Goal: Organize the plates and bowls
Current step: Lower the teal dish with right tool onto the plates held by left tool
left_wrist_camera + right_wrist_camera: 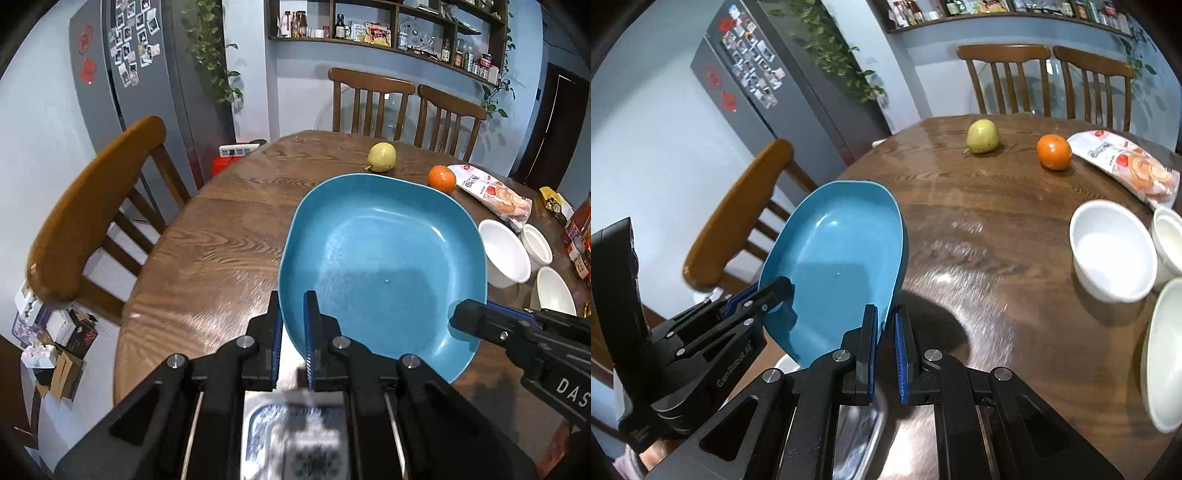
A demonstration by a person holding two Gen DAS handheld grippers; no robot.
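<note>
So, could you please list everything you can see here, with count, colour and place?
plate: 1, blue, held tilted above the table, near edge
bowls: 3, white, table's right side, close together
pear: 1, yellow-green, far side of table
orange: 1, orange, right of the pear
snack bag: 1, white and red, lying behind the bowls
table: 1, brown wood, round
chairs: 3, brown wood, two at the far side, one at left
fridge: 1, grey, with photos, back left
shelf: 1, dark wood, on wall, with bottles and jars
left claw: black and blue, shut on the plate's rim
right claw: black and blue, shut on the plate's other rim
</note>
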